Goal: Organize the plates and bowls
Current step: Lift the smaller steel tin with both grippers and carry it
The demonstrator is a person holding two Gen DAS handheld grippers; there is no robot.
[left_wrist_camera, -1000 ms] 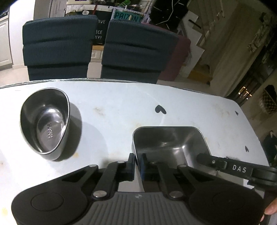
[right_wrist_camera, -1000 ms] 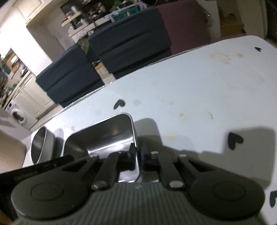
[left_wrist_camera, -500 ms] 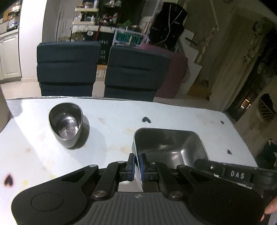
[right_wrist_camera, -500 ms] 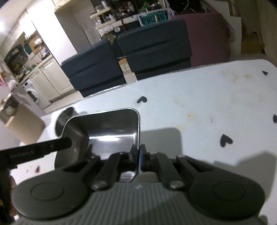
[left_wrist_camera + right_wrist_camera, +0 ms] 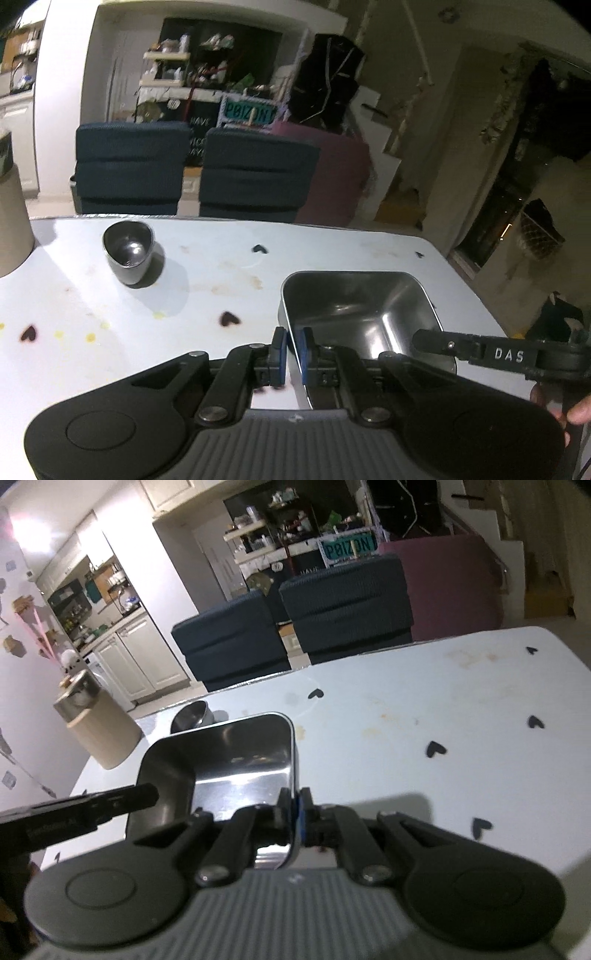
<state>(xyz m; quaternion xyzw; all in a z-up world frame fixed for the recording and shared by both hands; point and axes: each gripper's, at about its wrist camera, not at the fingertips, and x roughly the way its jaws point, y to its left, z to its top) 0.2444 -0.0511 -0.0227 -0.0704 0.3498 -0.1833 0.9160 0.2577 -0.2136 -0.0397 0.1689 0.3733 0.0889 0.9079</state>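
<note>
Rectangular steel tray (image 5: 356,314) is held over the pale blue table (image 5: 207,273), both tools on it. Left gripper (image 5: 290,349) clamped on the tray's left wall near its near corner, blue pads either side of the rim. Right gripper (image 5: 294,812) clamped on the tray's right wall, same way, one finger inside, one outside. Can't tell whether the tray's base touches the table.

Relative to the tray: small round steel bowl (image 5: 128,251) sits upright on the table beyond it and to its left, well apart. Beige cylindrical container (image 5: 99,731) stands further left of the tray, past the bowl. Two dark blue chairs (image 5: 192,170) stand behind the table's far edge.
</note>
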